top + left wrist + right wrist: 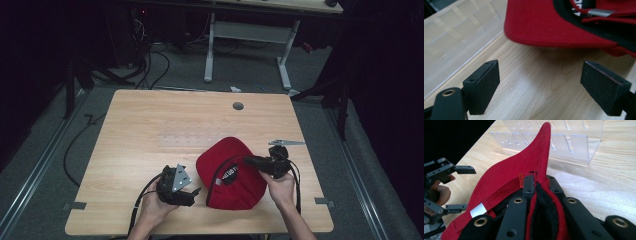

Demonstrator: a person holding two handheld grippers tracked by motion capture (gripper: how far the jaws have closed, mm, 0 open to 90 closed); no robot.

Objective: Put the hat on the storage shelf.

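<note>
A red cap [231,175] is seen lying upside down on the wooden table [150,130], near its front edge, with a clear plastic rack [564,140] standing just behind it. The cap's edge is pinched between the pressed-together jaws of the right gripper [250,161], which is held at the cap's right side. The left gripper [192,192] is held just left of the cap, clear of it, with its jaws spread wide and nothing between them.

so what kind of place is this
Probably a lab or recording workspace, not a home: a bare wooden table on grey carpet, loose cables on the floor, a height-adjustable desk frame behind, and dark curtained surroundings.
</note>
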